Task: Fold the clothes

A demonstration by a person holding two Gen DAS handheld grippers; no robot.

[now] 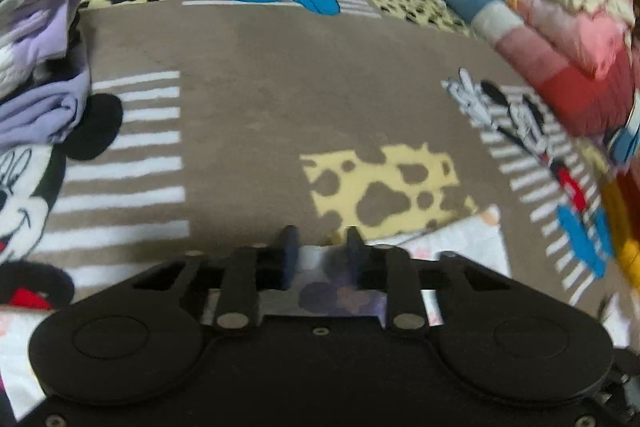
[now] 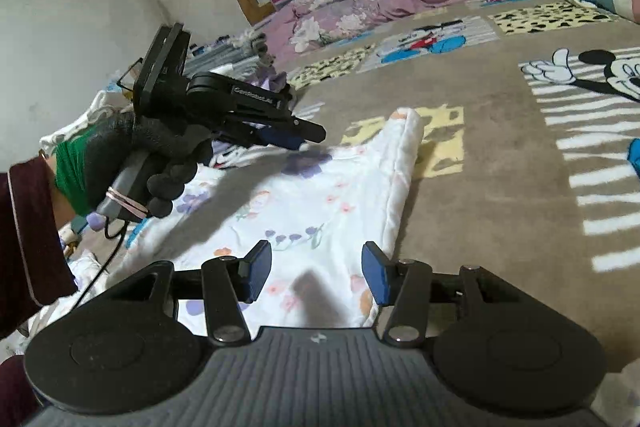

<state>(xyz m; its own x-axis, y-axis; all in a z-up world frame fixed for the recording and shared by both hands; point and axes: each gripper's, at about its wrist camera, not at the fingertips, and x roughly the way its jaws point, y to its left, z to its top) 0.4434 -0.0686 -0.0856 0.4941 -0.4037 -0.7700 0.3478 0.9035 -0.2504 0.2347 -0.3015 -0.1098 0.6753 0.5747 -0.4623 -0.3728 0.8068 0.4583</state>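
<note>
At the left of the right wrist view, a gloved hand (image 2: 132,155) in a dark sleeve (image 2: 24,227) is seen holding the left gripper (image 2: 304,139); its tongs are drawn close together at the far edge of the white floral garment (image 2: 312,203), though contact of the pads cannot be made out there. In the left wrist view the floral cloth is seen between the nearly closed tongs. The garment is spread across the lower centre on a brown cartoon-print blanket (image 2: 500,187). At bottom centre, the right gripper (image 2: 316,273) is held over the garment's near edge, tongs apart. Piled bedding (image 1: 560,27) is found at upper right.
</note>
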